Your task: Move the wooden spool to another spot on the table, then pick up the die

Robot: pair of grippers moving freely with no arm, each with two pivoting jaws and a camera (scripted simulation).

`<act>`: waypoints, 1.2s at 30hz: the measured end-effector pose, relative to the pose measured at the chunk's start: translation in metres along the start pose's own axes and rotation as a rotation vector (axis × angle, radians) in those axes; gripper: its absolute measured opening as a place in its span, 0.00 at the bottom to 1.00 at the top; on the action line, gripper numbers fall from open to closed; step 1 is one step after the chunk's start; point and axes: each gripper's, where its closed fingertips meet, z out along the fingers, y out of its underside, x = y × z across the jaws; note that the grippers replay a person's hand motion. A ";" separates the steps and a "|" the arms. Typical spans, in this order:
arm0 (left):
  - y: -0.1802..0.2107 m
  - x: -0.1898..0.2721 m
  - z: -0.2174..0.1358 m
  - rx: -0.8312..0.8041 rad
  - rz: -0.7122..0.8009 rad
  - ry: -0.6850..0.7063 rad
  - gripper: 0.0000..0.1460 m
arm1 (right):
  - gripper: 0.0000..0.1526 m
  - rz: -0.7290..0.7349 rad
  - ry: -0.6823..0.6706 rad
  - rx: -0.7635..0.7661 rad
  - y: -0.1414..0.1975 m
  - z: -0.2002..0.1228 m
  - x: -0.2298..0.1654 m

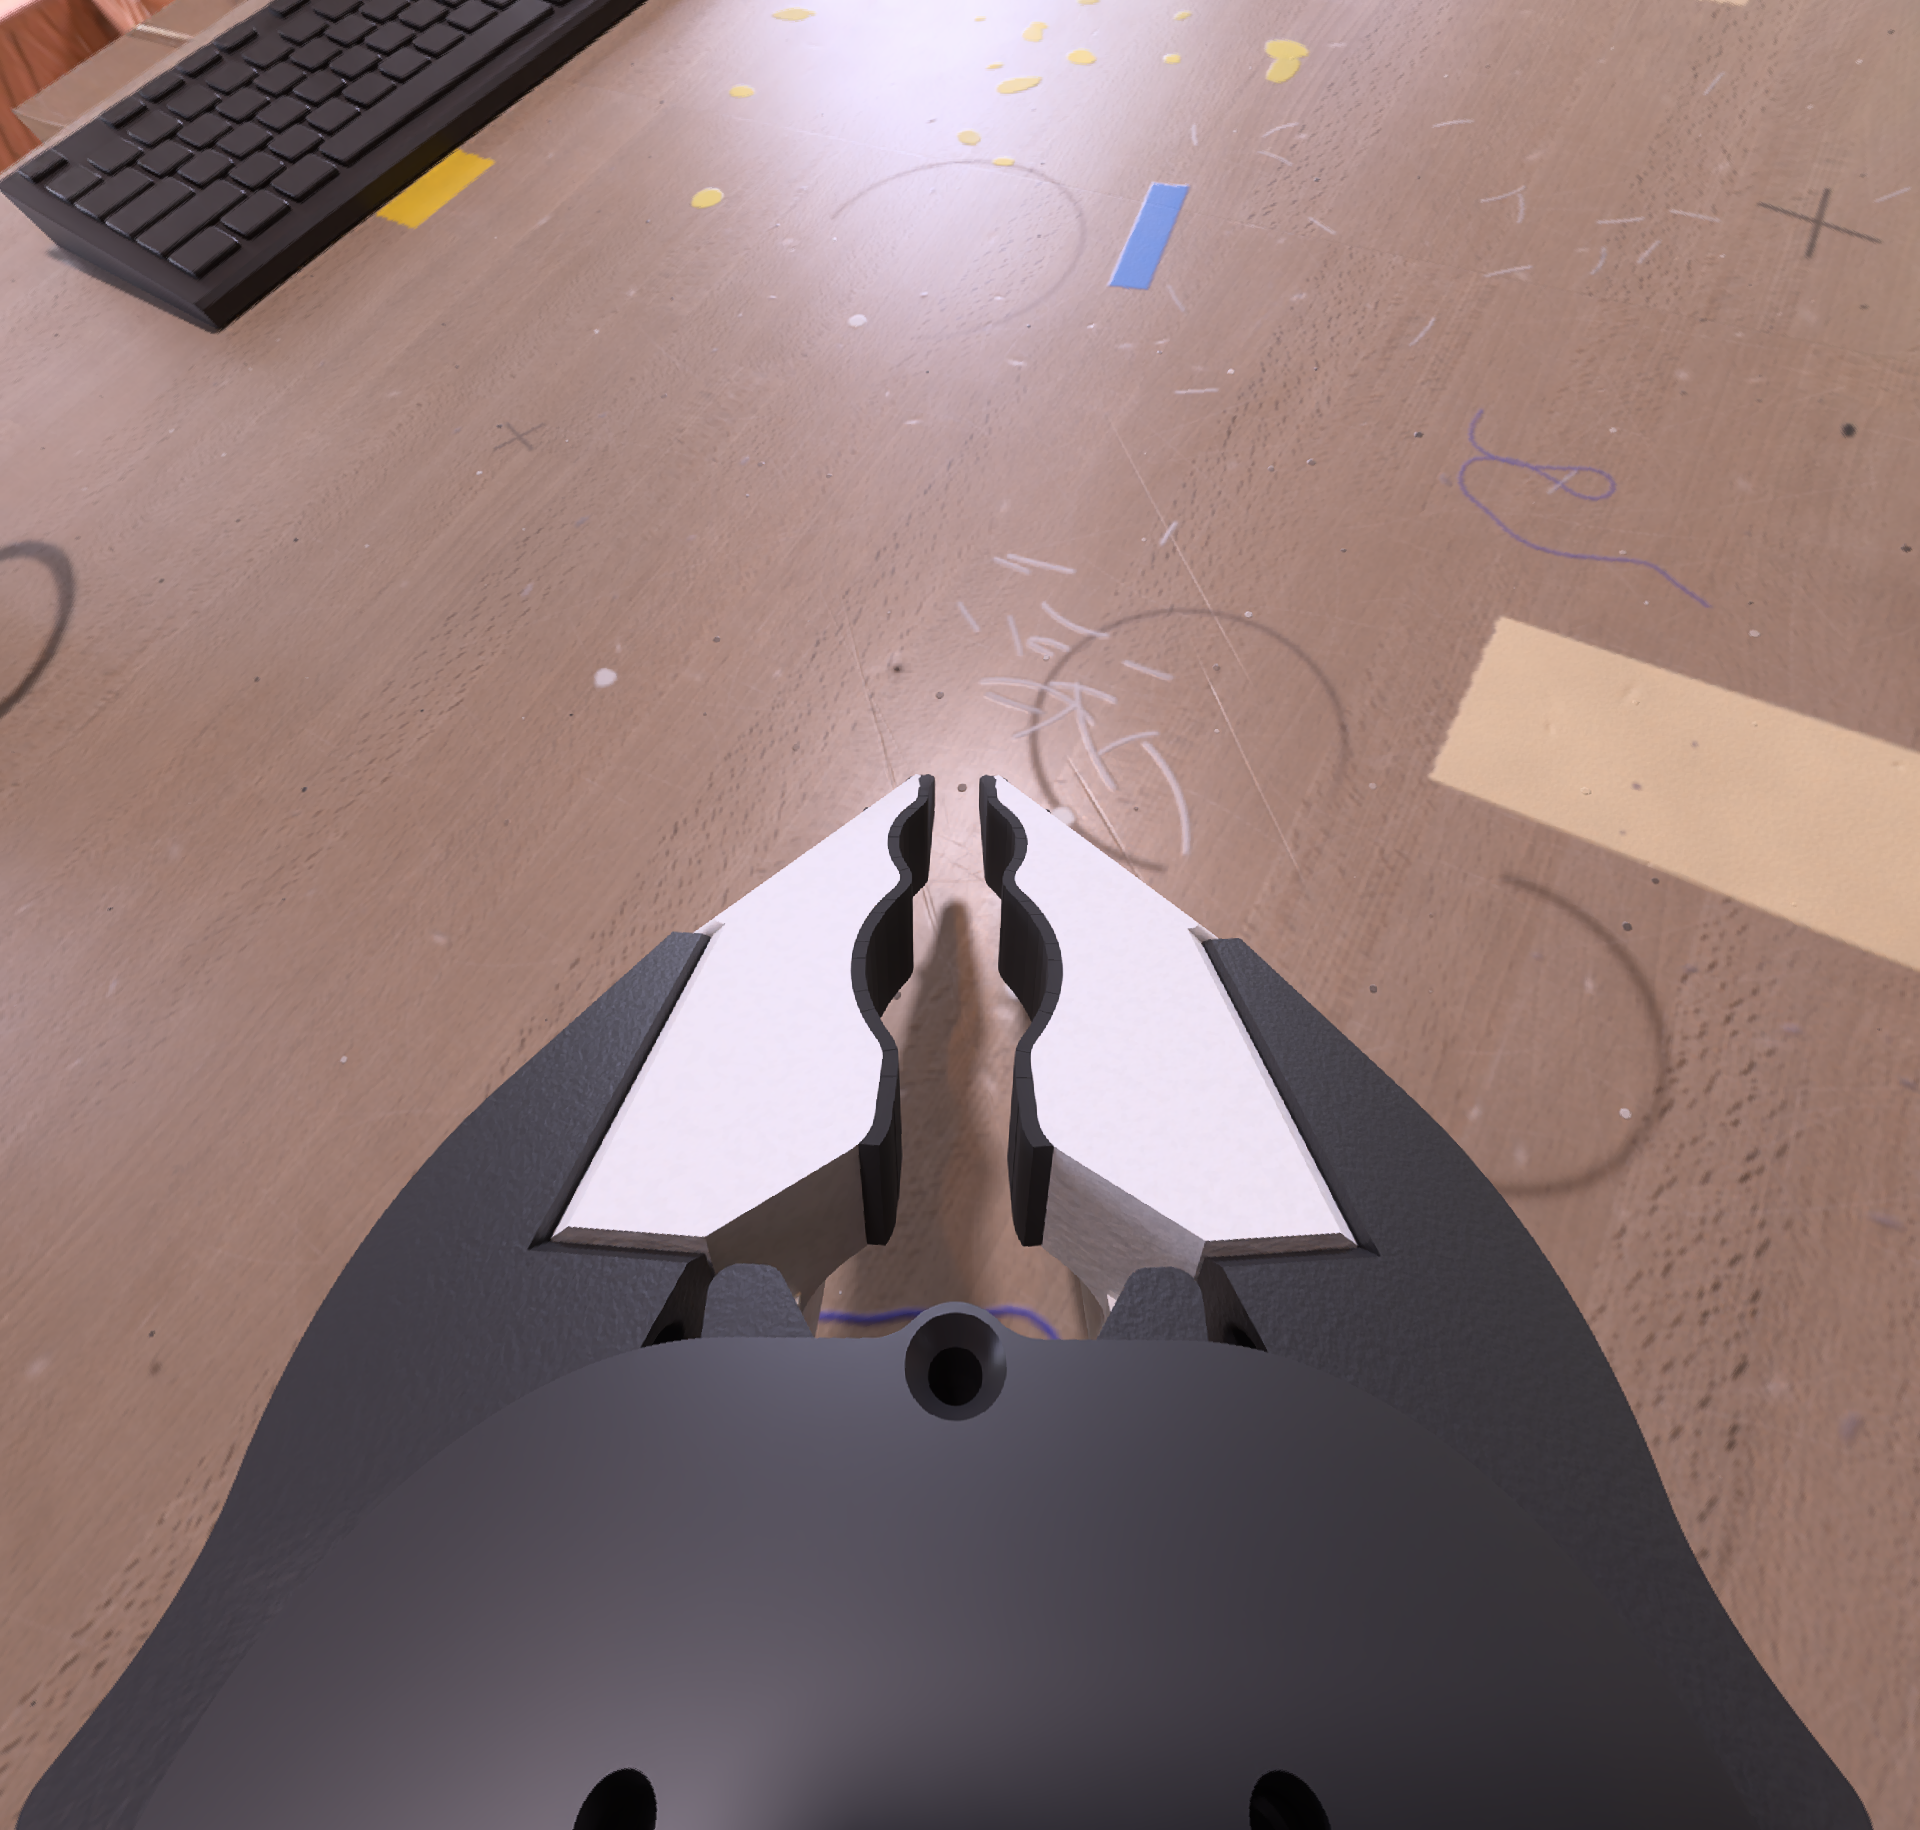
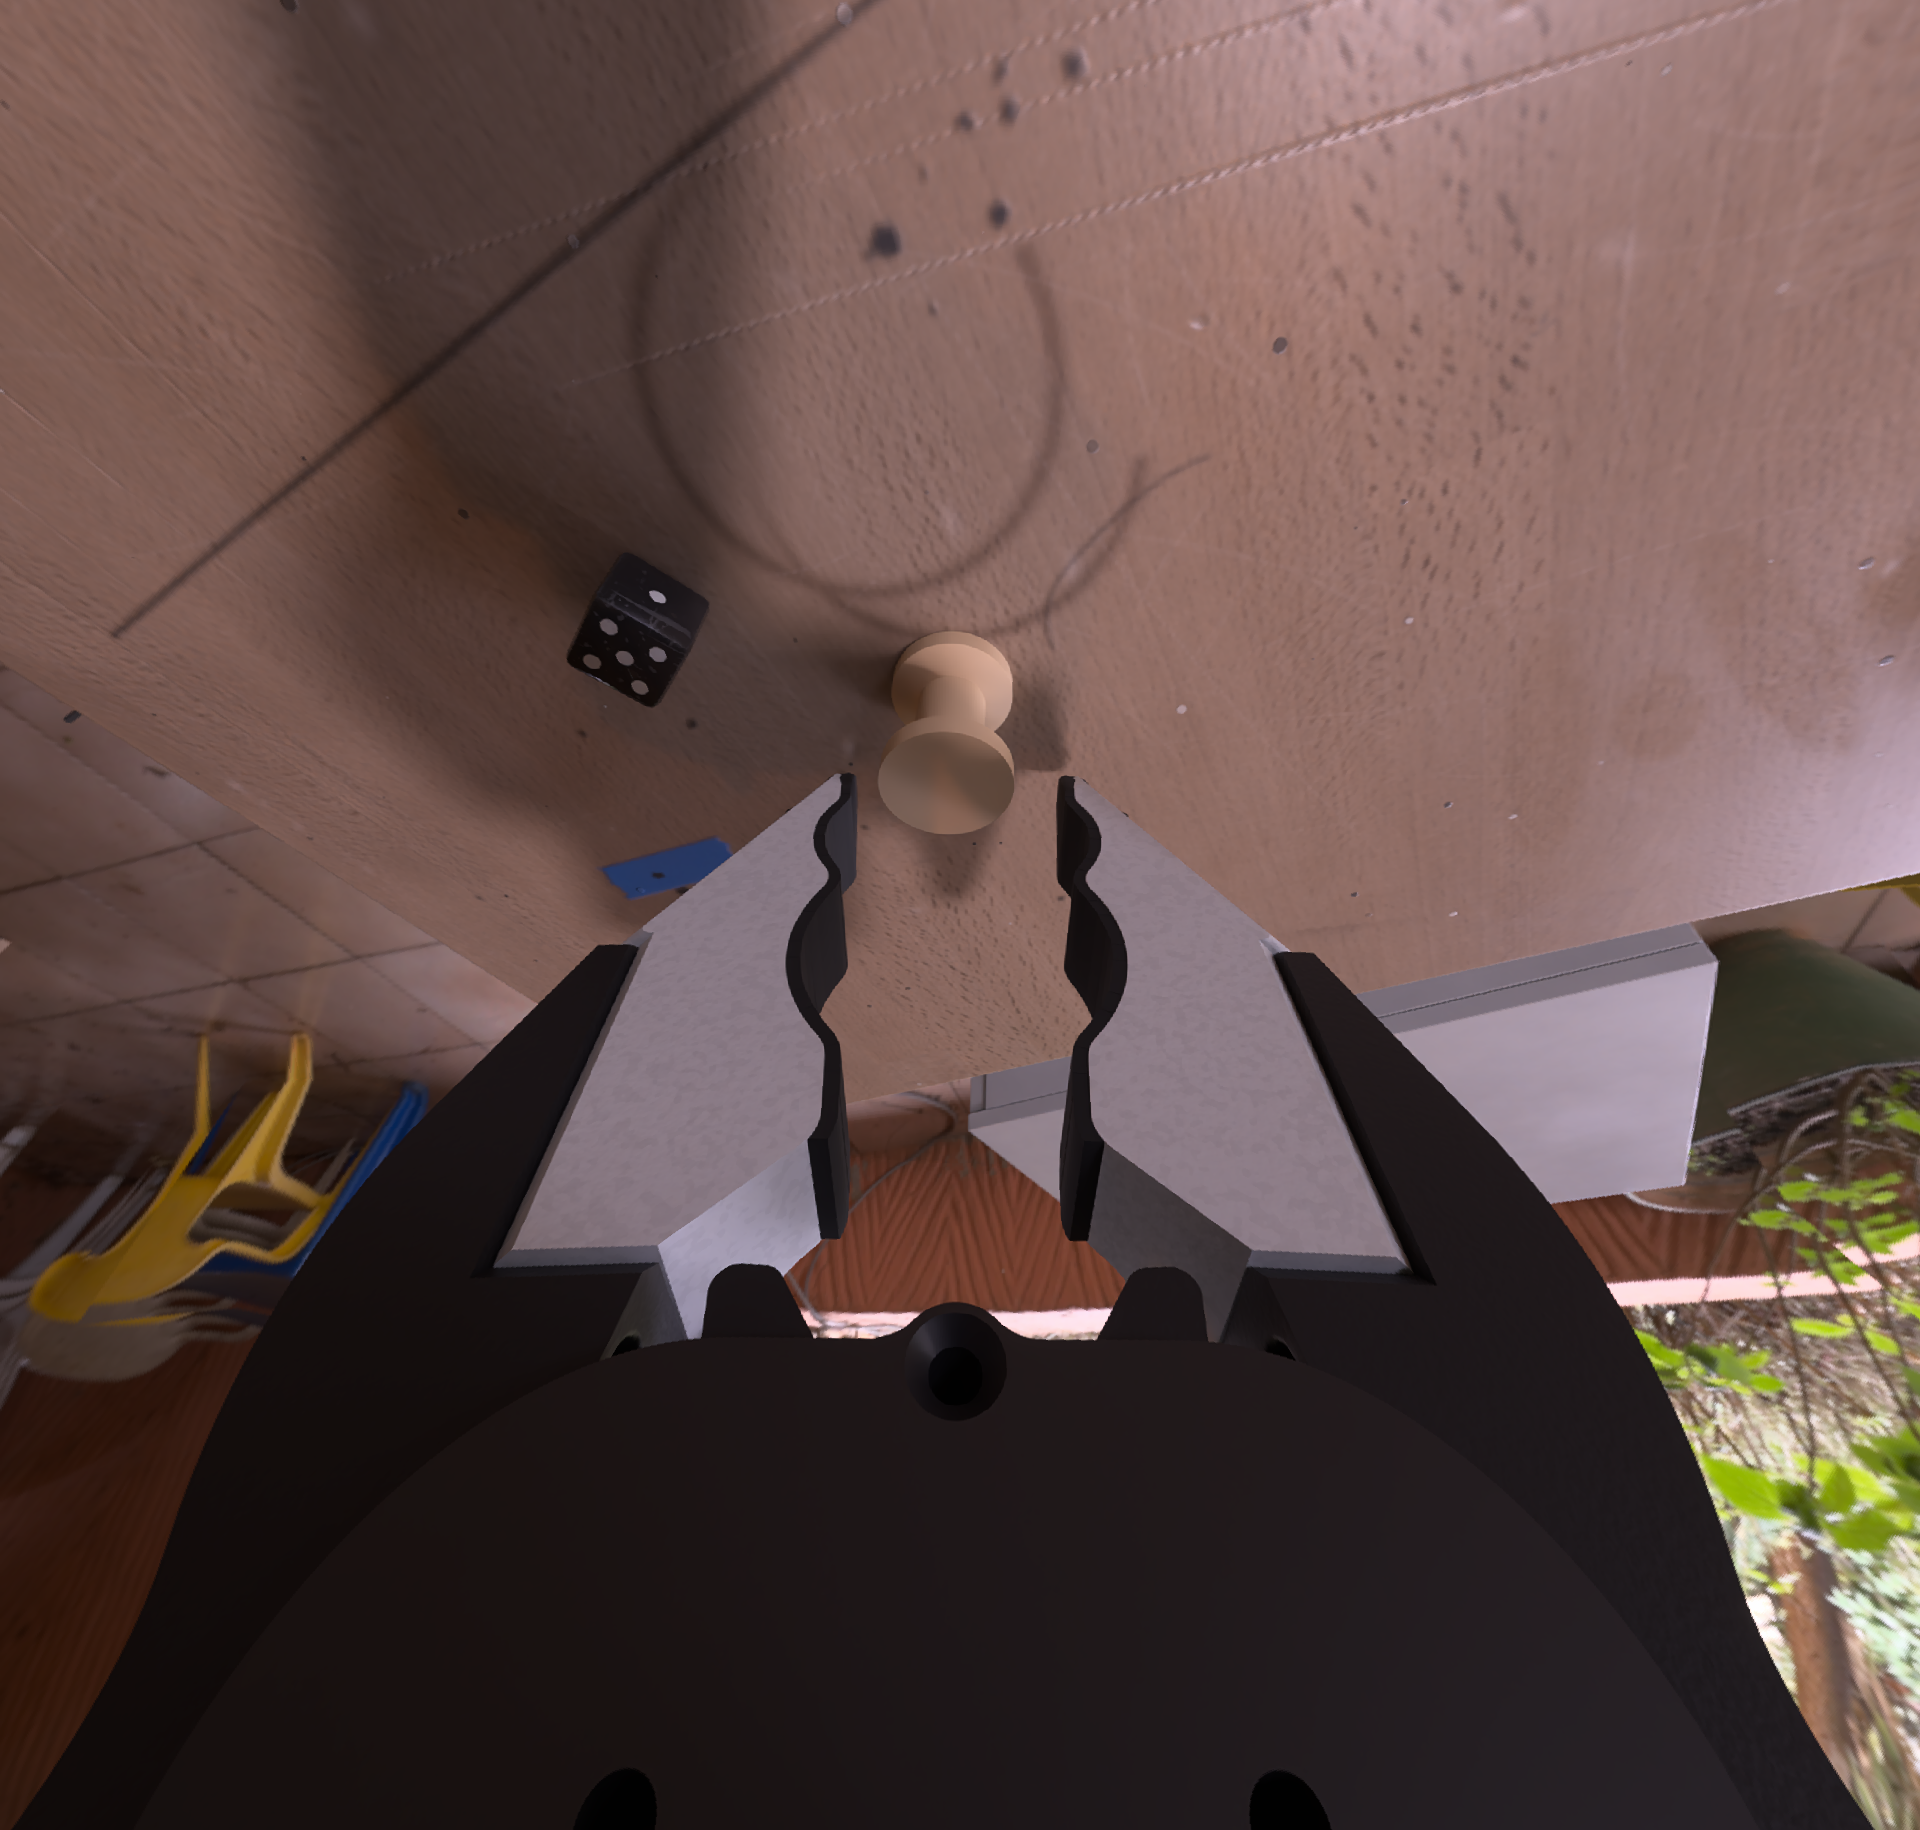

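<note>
Scuffed brown table fills our left wrist view, a keyboard far off; our left gripper hangs idle, jaws nearly closed on nothing. In our right wrist view, the right gripper hovers with jaws parted, lined up on the spool just ahead. Beside it waits the die.

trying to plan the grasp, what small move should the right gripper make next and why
Probably ease the right gripper straight forward until its open jaws straddle the wooden spool. The spool stands free on the table, just beyond the fingertips and roughly centred in the gap. The die sits apart to its left, so it should stay undisturbed.
</note>
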 end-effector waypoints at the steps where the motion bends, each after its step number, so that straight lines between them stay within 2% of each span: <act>1: 0.000 0.000 0.000 0.000 0.003 -0.001 0.06 | 0.24 0.004 -0.008 -0.008 0.000 0.001 -0.001; 4: -0.001 0.001 -0.001 0.002 0.011 0.000 0.06 | 0.19 0.012 -0.017 -0.011 -0.001 0.000 -0.003; 7: -0.004 0.002 -0.002 0.017 0.018 0.000 0.06 | 0.15 0.022 0.040 0.059 -0.007 -0.010 -0.001; 10: -0.008 0.002 -0.004 0.033 0.020 0.001 0.06 | 0.15 0.051 0.119 0.124 -0.015 -0.039 -0.001; 13: -0.012 0.003 -0.007 0.052 0.027 -0.001 0.06 | 0.15 0.059 0.217 0.218 -0.036 -0.081 -0.007; 15: -0.015 0.003 -0.009 0.068 0.033 -0.005 0.06 | 0.15 0.051 0.288 0.326 -0.068 -0.118 -0.018; 17: -0.018 0.002 -0.012 0.082 0.034 -0.011 0.06 | 0.15 0.015 0.354 0.489 -0.120 -0.157 -0.041; 20: -0.022 0.004 -0.015 0.108 0.038 -0.009 0.06 | 0.15 -0.047 0.309 0.717 -0.210 -0.190 -0.091; 22: -0.022 0.005 -0.015 0.103 0.045 -0.008 0.07 | 0.15 -0.102 0.218 0.757 -0.262 -0.182 -0.121; 25: -0.022 0.006 -0.017 0.098 0.070 -0.014 0.07 | 0.15 -0.157 0.102 0.627 -0.312 -0.138 -0.146; 27: -0.024 0.007 -0.018 0.109 0.079 -0.013 0.07 | 0.15 -0.170 0.071 0.498 -0.323 -0.109 -0.149; 29: -0.026 0.007 -0.020 0.122 0.073 -0.009 0.07 | 0.15 -0.169 0.095 0.393 -0.324 -0.093 -0.145; 34: -0.027 0.005 -0.023 0.137 0.050 -0.004 0.07 | 0.15 -0.171 0.063 0.395 -0.332 -0.086 -0.148; 36: -0.027 0.005 -0.023 0.133 0.050 -0.005 0.07 | 0.29 -0.152 0.057 0.417 -0.332 -0.084 -0.148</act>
